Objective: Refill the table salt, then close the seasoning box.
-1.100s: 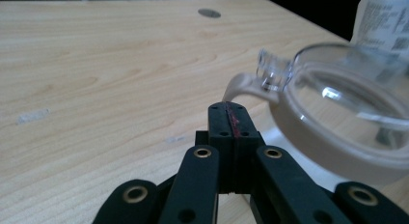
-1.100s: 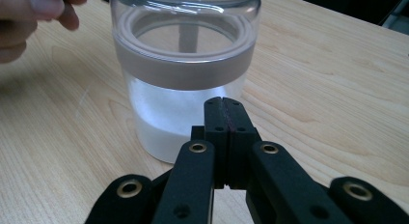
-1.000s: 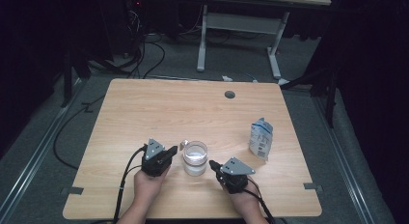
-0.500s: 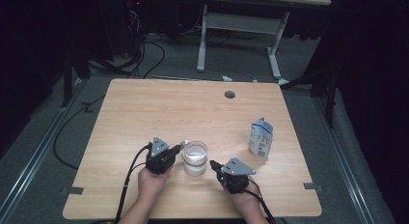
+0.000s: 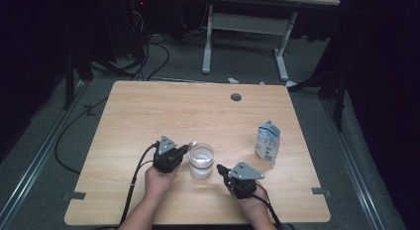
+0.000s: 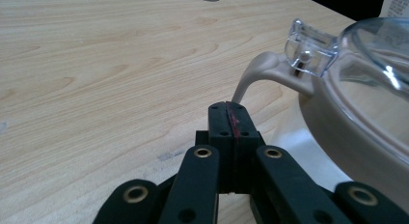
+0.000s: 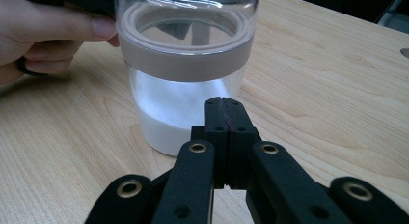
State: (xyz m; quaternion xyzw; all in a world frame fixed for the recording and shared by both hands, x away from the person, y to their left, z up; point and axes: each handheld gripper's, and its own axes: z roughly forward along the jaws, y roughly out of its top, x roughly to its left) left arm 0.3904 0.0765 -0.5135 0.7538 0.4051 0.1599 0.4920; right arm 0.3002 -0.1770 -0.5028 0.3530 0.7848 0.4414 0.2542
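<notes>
Left gripper (image 5: 184, 149): its jaws are pressing flat together with nothing between them; in the left gripper view the tip (image 6: 227, 119) is sitting just beside the jar's tan hinge arm, and I cannot tell if it is touching.
Right gripper (image 5: 220, 169): its jaws are likewise meeting with no gap and gripping nothing; in the right gripper view the tip (image 7: 224, 114) is pointing at the jar's lower wall from close by, contact not clear.
Jar (image 5: 201, 160): a clear glass jar is standing upright near the table's front edge, between the two grippers; it is holding white powder in its lower half, with a tan seal ring and a clear lid with a latch (image 6: 308, 49) on top.
Left hand (image 7: 46, 33): fingers are curling around the gripper body beside the jar.
Carton (image 5: 267, 142): a small blue and white carton is standing upright, well apart to the right of the jar.
Table (image 5: 148, 116): a light wood top with a round cable hole (image 5: 236, 97) near the far edge.
Room: dark grey floor, black cables (image 5: 143, 56) trailing, and a white desk frame (image 5: 247, 31) standing behind.
</notes>
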